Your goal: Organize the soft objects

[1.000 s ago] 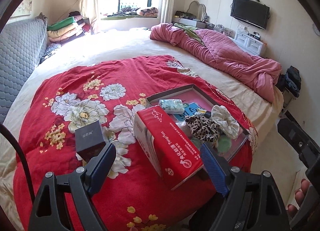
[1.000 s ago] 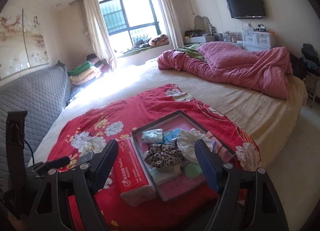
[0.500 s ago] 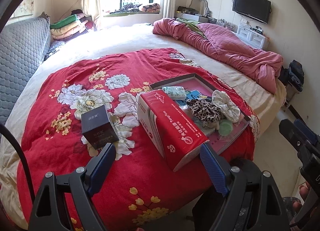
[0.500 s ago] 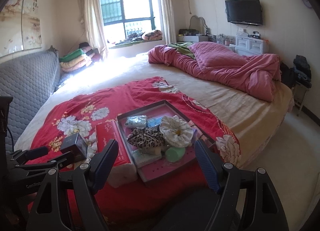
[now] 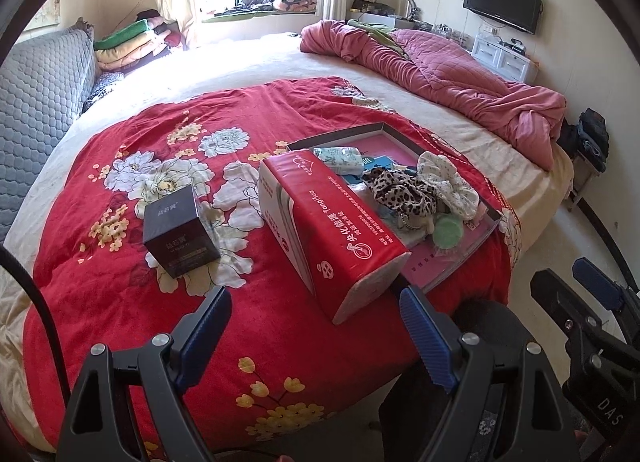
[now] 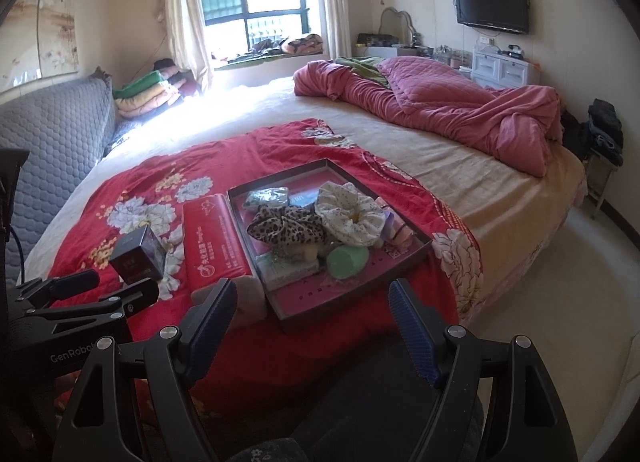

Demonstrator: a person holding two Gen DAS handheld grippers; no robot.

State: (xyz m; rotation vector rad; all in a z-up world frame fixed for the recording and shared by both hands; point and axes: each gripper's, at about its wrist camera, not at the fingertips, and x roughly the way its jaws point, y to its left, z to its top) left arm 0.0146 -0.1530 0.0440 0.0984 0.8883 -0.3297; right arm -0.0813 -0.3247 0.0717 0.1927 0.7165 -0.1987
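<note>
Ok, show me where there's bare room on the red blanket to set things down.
Free: the red blanket beyond the black box and red tissue pack, and the near strip before both. Crowded: the tray, piled with the leopard scrunchie, white scrunchie and green disc.

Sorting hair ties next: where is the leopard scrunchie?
In both views, the leopard scrunchie lies in the tray, between the red tissue pack and white scrunchie.

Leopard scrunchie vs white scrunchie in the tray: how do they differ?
The leopard scrunchie is brown-and-black animal print; the white scrunchie is pale with tiny dots. The leopard scrunchie lies toward the red tissue pack, the white scrunchie on the far side from it. Both are ruffled fabric, touching each other in the tray.
</note>
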